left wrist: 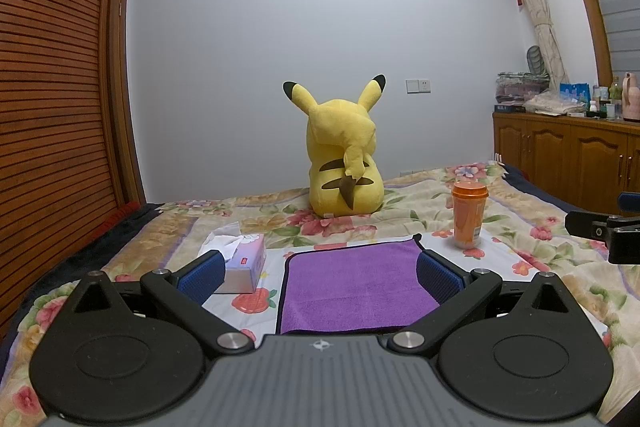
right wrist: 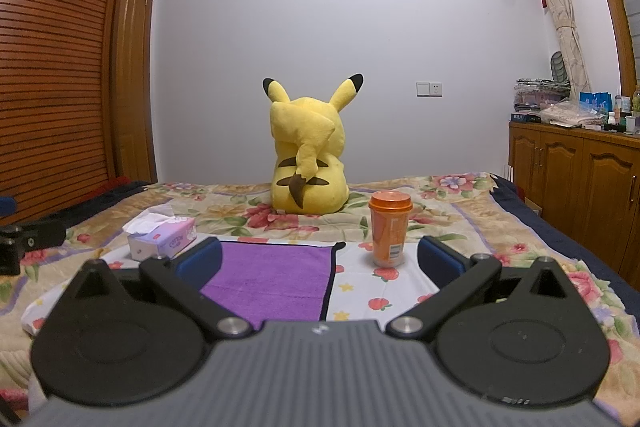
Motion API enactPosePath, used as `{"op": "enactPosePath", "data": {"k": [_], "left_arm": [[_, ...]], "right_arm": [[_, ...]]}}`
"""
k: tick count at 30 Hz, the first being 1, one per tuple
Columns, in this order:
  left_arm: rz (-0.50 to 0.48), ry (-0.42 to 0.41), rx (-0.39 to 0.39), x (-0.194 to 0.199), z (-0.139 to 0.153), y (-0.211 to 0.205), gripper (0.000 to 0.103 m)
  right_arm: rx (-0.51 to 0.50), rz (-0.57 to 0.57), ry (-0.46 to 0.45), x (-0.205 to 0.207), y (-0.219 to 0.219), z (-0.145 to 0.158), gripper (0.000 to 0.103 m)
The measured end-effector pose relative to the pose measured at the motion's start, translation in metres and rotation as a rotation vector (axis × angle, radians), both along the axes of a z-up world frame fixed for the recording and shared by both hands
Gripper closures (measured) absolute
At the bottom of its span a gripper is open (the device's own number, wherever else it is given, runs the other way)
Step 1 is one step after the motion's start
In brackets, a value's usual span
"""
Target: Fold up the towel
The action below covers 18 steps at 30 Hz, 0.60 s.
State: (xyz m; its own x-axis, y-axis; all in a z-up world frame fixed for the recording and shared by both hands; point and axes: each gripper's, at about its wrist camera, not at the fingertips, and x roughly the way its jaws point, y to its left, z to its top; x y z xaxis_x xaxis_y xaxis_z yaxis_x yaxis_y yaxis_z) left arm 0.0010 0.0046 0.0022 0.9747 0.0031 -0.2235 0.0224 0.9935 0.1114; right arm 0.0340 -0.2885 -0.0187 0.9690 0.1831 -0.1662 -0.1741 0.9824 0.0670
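Note:
A purple towel [left wrist: 356,287] with a dark edge lies flat on a white strawberry-print cloth on the bed; it also shows in the right wrist view [right wrist: 272,279]. My left gripper [left wrist: 320,273] is open and empty, held just above the towel's near part, fingers astride it. My right gripper [right wrist: 320,259] is open and empty, above the towel's right edge. The right gripper's side shows at the far right of the left wrist view [left wrist: 604,231]. The left gripper's side shows at the far left of the right wrist view [right wrist: 24,243].
An orange cup [left wrist: 469,215] stands right of the towel, also in the right wrist view [right wrist: 390,233]. A tissue box [left wrist: 244,263] lies to its left. A yellow plush toy [left wrist: 344,163] sits behind. A wardrobe [left wrist: 52,87] stands left, a cabinet [left wrist: 568,155] right.

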Motion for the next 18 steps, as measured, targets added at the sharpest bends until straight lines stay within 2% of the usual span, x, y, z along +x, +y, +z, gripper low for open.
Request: {"op": "enactPosePath", "data": {"k": [18], "left_arm": [[0.000, 0.013, 0.007, 0.0038, -0.0067, -0.0024, 0.000]], "right_arm": [[0.000, 0.003, 0.005, 0.0000, -0.0031, -0.0023, 0.000]]}}
